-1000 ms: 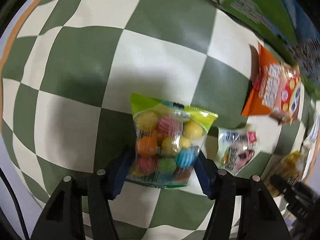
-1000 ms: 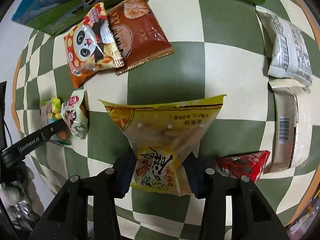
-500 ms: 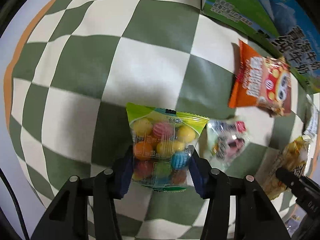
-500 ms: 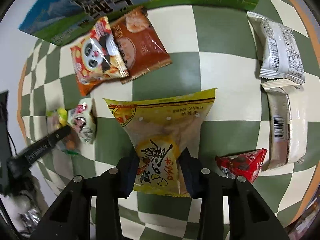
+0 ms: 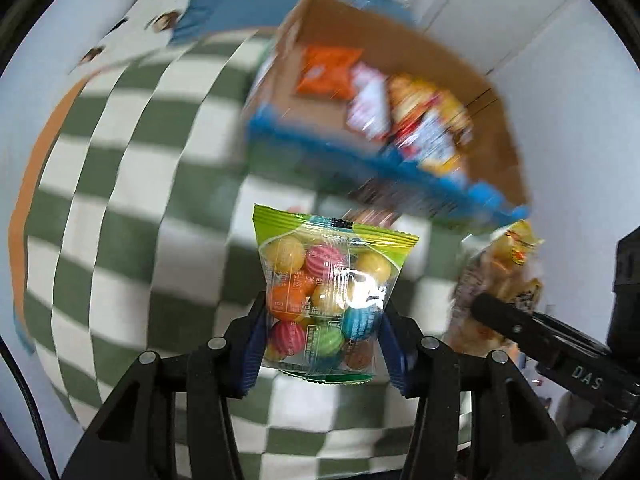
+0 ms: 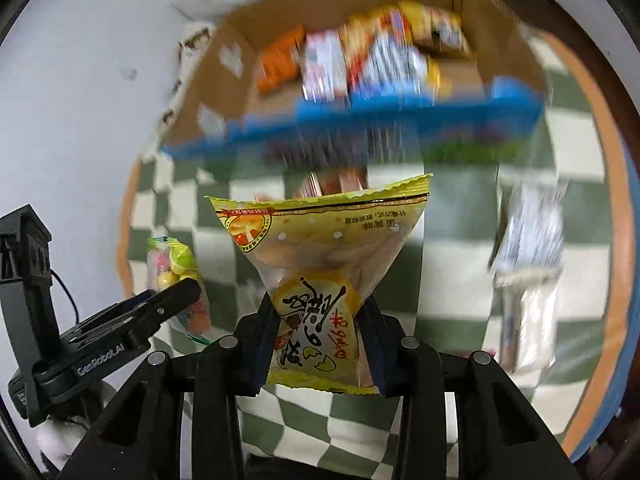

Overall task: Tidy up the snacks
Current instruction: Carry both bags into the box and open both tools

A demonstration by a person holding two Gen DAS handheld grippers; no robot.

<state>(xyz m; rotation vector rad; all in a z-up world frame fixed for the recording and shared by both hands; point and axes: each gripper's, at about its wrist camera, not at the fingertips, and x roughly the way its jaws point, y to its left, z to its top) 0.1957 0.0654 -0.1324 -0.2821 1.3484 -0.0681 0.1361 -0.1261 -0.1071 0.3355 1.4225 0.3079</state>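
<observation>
1. The left gripper (image 5: 322, 340) squeezes the clear plastic bag of round, bright candy balls with a green top (image 5: 326, 296) near its bottom, so the bag stands up between the blue pads and hangs in the air above the green and white checked cloth (image 5: 120, 200).
2. The right gripper (image 6: 318, 346) is clamped tight on the yellow crinkly snack bag with black writing (image 6: 320, 264). It pinches the bag at its narrow lower part, so the wide top fans out.
3. Both bags point toward the open brown cardboard box with a blue front edge (image 5: 460, 80). It already holds other snacks (orange, white and yellow packs, all blurry), so I think these two go in there next.
4. The right view shows white and silver packets (image 6: 528, 280) lying on the cloth, waiting. The left view does not show them.
5. Each view shows the other gripper from the side with its bag.
</observation>
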